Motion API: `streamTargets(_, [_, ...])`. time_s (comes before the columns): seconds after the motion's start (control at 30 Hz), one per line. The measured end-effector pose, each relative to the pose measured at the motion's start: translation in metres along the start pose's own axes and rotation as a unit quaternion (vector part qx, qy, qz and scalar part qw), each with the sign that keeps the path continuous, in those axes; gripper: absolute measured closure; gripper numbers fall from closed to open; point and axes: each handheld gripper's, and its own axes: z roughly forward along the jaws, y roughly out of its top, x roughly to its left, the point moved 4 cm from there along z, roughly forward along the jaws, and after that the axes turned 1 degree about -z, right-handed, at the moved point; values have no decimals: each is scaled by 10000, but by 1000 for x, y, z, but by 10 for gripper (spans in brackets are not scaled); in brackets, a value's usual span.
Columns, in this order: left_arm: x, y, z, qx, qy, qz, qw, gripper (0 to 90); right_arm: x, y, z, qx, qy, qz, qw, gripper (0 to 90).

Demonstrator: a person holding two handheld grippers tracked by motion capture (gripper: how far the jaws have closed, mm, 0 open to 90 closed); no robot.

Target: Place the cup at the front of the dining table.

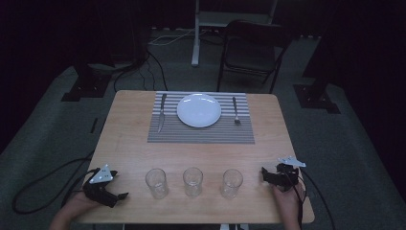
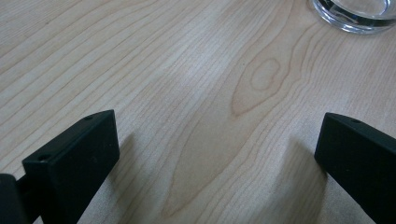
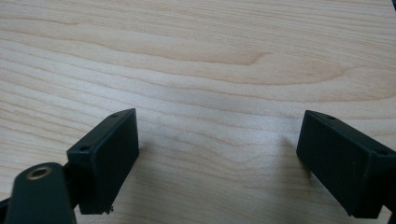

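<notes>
Both tools are being held with jaws apart on the tabletop [image 1: 129,143]: left tool [image 1: 123,195] at lower left, right tool [image 1: 263,172] at lower right. Three glasses are being left standing between them, the left glass [image 1: 156,183] nearest the left tool, the right glass [image 1: 232,183] just beside the right tool.

My desk [image 1: 129,139] is light wood with wavy brown grain and one darker oval knot. Both my left tongs [image 1: 117,195] and right tongs [image 1: 264,173] are matte black, each topped with a pale grey plate. The placemat [image 1: 201,134] has thin grey and white stripes, the plate [image 1: 199,110] is plain white, the three glasses [image 1: 192,181] are clear, and the knife [image 1: 162,112] and fork [image 1: 235,111] are silvery.
</notes>
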Motion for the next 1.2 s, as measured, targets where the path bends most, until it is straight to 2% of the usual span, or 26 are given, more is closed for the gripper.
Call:
streamTargets(0.07, [1, 1, -1, 6, -5, 7, 10000, 38, 0, 0, 0, 0, -2, -1, 10000, 127])
streamTargets(0.2, [1, 1, -1, 39, 26, -37, 10000, 37, 0, 0, 0, 0, -2, -1, 10000, 127])
streamTargets(0.23, [-1, 2, -1, 73, -62, -55, 9999, 38, 0, 0, 0, -1, -3, -2, 10000, 127])
streamTargets(0.33, [-4, 5, -3, 133, -117, -102, 9998, 38, 0, 0, 0, -7, -3, -6, 10000, 128])
streamTargets(0.67, [-12, 19, -12, -72, -340, -170, 9993, 44, 0, 0, 0, -7, -4, -9, 10000, 128])
streamTargets(0.7, [-13, 21, -12, -92, -287, -143, 9994, 44, 0, 0, 0, -8, -4, -7, 10000, 128])
streamTargets(0.73, [-14, 22, -13, -82, -364, -138, 9992, 44, 0, 0, 0, -7, -5, -7, 10000, 128])
streamTargets(0.87, [-17, 28, -16, -152, -348, -97, 9992, 44, 0, 0, 0, -8, -4, -7, 10000, 128])
streamTargets(0.9, [-18, 30, -17, -160, -415, -105, 9990, 44, 0, 0, 0, -8, -4, -8, 10000, 128])
streamTargets(0.97, [-19, 33, -19, -222, -386, -63, 9990, 44, 0, 0, 0, -8, -5, -7, 10000, 128])
streamTargets(1.0, [-20, 35, -19, -227, -449, -53, 9987, 44, 0, 0, 0, -7, -4, -7, 10000, 128])
streamTargets(1.2, [-25, 47, -25, -400, -490, 18, 9980, 45, 0, 0, 0, -8, -3, -8, 10000, 128])
